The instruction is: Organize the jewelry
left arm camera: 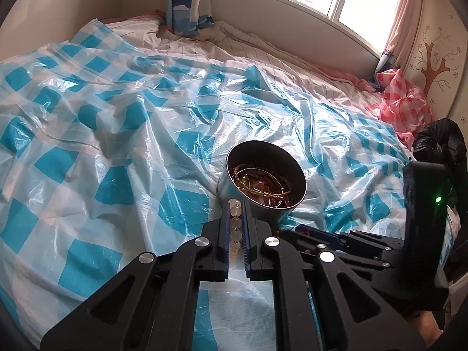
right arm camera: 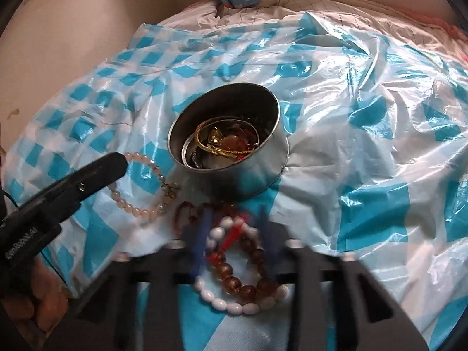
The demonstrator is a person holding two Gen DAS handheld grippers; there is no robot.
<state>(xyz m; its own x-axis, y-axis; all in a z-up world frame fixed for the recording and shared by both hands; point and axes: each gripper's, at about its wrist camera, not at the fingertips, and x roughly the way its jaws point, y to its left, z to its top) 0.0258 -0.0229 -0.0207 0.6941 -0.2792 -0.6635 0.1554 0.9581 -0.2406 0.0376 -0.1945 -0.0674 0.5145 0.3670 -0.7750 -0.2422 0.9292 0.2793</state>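
Observation:
A round metal tin sits on the blue-checked plastic sheet, holding gold bangles and other jewelry. My left gripper is shut on a pale pink bead bracelet, just left of the tin; in the right wrist view the gripper grips that bracelet. My right gripper is open over a white bead bracelet and a brown bead bracelet near the tin. The right gripper is blurred.
The plastic sheet covers a rumpled bed. A blue patterned pillow leans at the far wall. A red-checked plastic sheet and a black bag lie at the right. A dark red bracelet lies by the tin.

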